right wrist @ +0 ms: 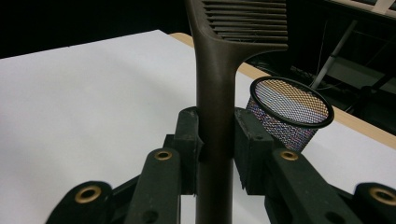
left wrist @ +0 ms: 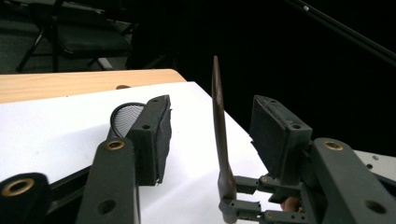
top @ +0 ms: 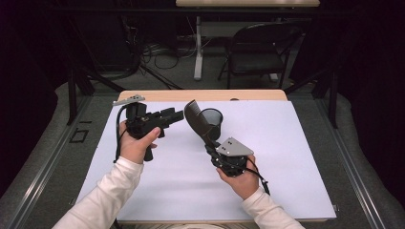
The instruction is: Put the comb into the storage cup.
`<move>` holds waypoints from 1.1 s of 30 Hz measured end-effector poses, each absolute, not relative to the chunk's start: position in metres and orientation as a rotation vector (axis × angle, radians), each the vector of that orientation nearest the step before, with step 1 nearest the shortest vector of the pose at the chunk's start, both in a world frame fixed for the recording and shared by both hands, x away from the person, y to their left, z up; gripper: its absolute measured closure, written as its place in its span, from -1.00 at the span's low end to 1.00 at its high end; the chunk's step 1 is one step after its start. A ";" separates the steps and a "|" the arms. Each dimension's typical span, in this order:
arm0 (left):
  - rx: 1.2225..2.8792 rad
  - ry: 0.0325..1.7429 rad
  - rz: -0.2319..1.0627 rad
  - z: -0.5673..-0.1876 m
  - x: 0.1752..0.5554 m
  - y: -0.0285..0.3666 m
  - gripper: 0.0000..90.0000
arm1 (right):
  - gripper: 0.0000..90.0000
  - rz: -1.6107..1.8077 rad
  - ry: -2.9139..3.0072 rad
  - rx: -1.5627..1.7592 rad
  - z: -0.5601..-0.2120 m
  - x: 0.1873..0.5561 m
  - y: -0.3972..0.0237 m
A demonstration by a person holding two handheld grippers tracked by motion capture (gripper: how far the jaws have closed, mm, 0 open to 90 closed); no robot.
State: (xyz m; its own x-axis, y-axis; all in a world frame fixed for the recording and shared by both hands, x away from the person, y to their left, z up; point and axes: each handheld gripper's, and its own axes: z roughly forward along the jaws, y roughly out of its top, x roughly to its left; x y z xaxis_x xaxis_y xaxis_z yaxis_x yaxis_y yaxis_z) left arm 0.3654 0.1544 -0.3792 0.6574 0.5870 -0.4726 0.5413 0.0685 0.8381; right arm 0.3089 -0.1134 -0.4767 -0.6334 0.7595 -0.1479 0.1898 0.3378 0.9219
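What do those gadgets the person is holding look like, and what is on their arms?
Each hand carries a black pistol-shaped tool: the left gripper and the right gripper. Both end in two dark jaws with flat rectangular pads, joined by linkage bars with brass-coloured pivot rings. A grey three-cornered plate sits on top, and a black cable trails behind. The sleeves are white.

Our left gripper (top: 179,114) raised level in our left hand (top: 136,143), jaws parted and gripping nothing, our right gripper (right wrist: 217,140) tilted up in our right hand (top: 241,179), jaws clamped.
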 end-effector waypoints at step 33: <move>1.569 1.006 -0.029 -0.387 0.378 0.130 0.56 | 0.61 1.291 2.039 0.819 -0.478 0.308 -0.112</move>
